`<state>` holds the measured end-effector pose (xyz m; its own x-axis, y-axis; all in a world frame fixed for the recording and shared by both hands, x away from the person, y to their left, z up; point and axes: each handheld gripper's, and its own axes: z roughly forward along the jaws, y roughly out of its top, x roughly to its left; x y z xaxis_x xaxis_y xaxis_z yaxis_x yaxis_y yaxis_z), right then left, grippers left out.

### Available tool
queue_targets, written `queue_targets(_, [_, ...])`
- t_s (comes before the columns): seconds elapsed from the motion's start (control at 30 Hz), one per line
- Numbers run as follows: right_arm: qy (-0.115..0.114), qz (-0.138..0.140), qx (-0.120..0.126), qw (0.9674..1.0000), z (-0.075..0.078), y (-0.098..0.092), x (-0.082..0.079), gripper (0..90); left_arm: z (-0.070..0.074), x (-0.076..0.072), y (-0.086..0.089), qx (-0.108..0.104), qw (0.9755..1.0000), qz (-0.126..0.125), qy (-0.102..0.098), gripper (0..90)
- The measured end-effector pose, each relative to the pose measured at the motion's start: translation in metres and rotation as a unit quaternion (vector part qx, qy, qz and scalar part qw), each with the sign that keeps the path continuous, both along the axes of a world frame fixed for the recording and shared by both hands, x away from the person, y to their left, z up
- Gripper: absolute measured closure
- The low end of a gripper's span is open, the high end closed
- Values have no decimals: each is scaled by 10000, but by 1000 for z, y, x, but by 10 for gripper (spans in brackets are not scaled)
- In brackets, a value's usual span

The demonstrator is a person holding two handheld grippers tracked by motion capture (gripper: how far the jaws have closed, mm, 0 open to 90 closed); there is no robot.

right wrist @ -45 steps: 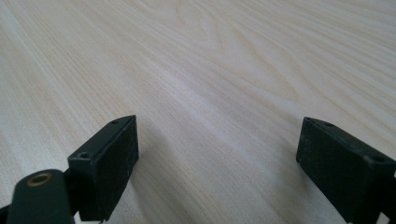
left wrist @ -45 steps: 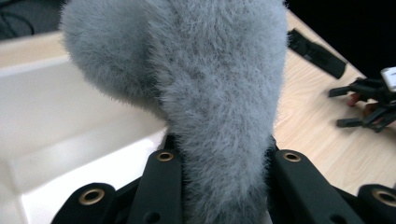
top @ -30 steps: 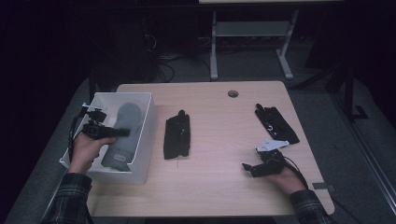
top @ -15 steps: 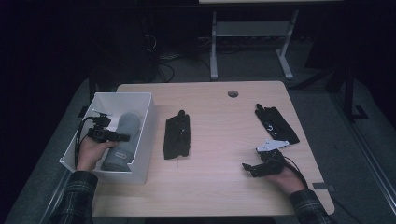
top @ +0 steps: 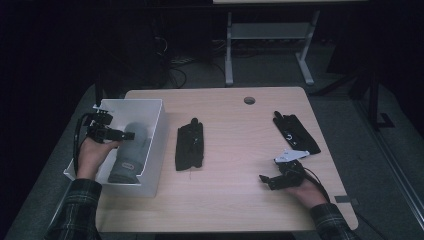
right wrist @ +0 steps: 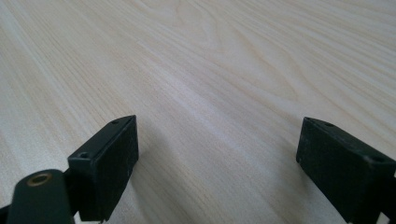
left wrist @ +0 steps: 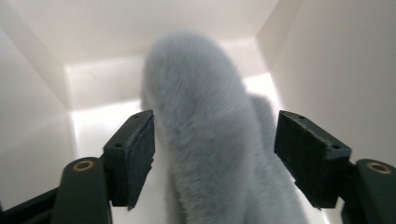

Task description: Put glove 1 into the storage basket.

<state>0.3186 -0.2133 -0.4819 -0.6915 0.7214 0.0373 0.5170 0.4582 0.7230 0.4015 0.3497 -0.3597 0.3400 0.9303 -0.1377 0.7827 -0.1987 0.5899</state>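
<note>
Inside the white bin (top: 150,145), grey mitten (left wrist: 210,140) lies loose between the left gripper (left wrist: 212,154) jaws, just sprung open, pads clear of the fleece

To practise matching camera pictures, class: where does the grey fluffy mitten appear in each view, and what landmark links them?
High view: the grey mitten lies left, inside the white box.
Left gripper view: it lies centre, between the open left gripper jaws.
Right gripper view: bare wooden table in front of the right gripper.
Shared landmark: the white box walls.
</note>
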Motion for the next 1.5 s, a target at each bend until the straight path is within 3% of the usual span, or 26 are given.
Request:
queue_targets(0.27, [-1,2,-2,10000,0,0,0,128,28,-6,-24,-155,9983,-475,-305,221])
queue_targets(0.3, [-2,-1,-1,10000,0,0,0,128,35,-8,-36,-194,9968,-664,-389,219])
queue_targets(0.43, [1,0,-3,10000,0,0,0,128,43,-10,-62,-219,9938,-979,-483,196])
queue_targets(0.63, [8,-10,-4,10000,0,0,0,121,49,-16,-104,-250,9876,-1429,-598,162])
queue_targets(0.67, [17,-7,-11,10000,0,0,0,113,49,-16,-104,-250,9876,-1429,-598,153])
queue_targets(0.77, [31,-17,-15,10000,0,0,0,109,49,-20,-131,-310,9830,-1700,-620,144])
queue_targets(0.87, [33,-19,-13,10000,0,1,0,109,46,-24,-149,-370,9796,-1870,-641,135])
queue_targets(1.13, [32,-19,-15,10000,0,1,0,108,27,-34,-181,-432,9736,-2130,-695,135])
queue_targets(1.2, [33,-20,-14,10000,0,1,0,108,24,-35,-184,-457,9734,-2137,-693,135])
queue_targets(1.33, [33,-23,-16,10000,0,1,0,107,8,-45,-196,-503,9697,-2253,-804,135])
queue_targets(1.37, [33,-23,-16,10000,0,1,0,107,8,-45,-196,-503,9697,-2253,-804,136])
queue_targets(1.5, [18,-21,-19,10000,0,0,0,109,-15,-58,-205,-467,9672,-2367,-796,135])
